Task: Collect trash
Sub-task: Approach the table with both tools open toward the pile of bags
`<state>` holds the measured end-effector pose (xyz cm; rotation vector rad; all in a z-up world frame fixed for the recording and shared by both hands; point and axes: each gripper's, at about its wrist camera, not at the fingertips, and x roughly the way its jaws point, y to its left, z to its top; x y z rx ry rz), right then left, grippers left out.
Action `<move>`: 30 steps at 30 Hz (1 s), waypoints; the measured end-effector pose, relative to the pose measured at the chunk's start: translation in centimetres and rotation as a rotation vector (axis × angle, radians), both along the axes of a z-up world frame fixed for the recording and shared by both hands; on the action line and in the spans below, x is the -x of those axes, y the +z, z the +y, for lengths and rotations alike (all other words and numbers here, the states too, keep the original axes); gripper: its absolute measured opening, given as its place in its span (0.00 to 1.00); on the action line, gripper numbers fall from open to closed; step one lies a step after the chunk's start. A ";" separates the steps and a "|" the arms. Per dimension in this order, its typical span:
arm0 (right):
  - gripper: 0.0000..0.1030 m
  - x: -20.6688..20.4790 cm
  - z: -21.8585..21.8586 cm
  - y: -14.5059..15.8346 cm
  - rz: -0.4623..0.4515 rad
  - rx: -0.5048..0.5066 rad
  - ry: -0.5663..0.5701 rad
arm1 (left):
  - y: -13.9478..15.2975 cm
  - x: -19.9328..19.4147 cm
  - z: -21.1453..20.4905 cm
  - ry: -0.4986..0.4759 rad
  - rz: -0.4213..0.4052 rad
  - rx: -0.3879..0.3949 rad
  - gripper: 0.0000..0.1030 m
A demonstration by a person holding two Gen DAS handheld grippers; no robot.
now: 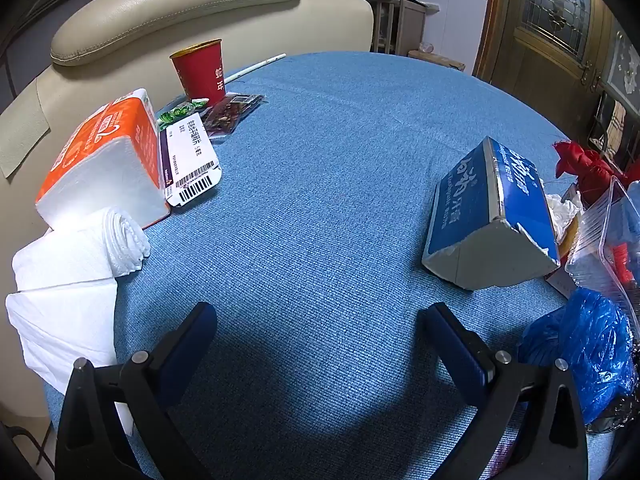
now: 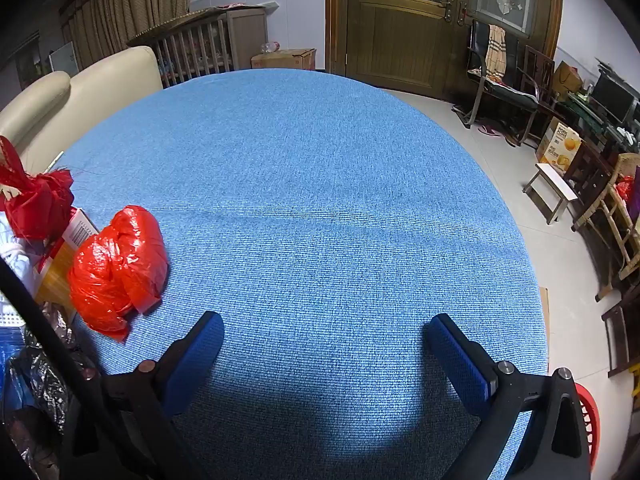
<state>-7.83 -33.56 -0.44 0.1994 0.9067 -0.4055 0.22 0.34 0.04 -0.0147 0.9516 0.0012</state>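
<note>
My left gripper (image 1: 318, 316) hangs open over the blue tablecloth (image 1: 320, 160), with nothing between its fingers. A torn blue carton (image 1: 490, 216) lies ahead to its right, and a crumpled blue plastic bag (image 1: 584, 352) sits beside the right finger. At the far left are a red paper cup (image 1: 200, 70), a white barcoded box (image 1: 190, 162) and dark snack wrappers (image 1: 230, 112). My right gripper (image 2: 324, 326) is also open over bare cloth. A crumpled red plastic bag (image 2: 118, 268) lies just left of its left finger, apart from it.
An orange tissue pack (image 1: 106, 160) and white paper towels (image 1: 76, 256) lie at the left edge by a beige sofa (image 1: 180, 4). A clear plastic tray (image 1: 604, 240) and red fabric (image 1: 588, 168) crowd the right. A red basket (image 2: 588, 420) stands off the table's right edge.
</note>
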 end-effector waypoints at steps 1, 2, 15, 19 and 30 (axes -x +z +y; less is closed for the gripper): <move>1.00 0.0 0.0 0.0 0.002 0.001 0.000 | 0.0 0.0 0.0 0.000 0.000 0.000 1.00; 1.00 0.0 0.0 0.0 -0.001 -0.003 0.000 | 0.0 0.2 -0.3 0.002 -0.001 -0.002 1.00; 1.00 1.7 -0.3 2.8 -0.046 -0.011 -0.002 | 4.3 2.8 0.9 0.017 -0.082 0.020 1.00; 1.00 4.5 0.7 5.9 -0.106 -0.017 0.023 | 6.2 4.9 0.6 0.006 -0.117 0.038 1.00; 1.00 13.2 4.0 9.1 -0.187 -0.032 0.079 | 7.9 11.6 -1.9 -0.056 -0.147 0.042 1.00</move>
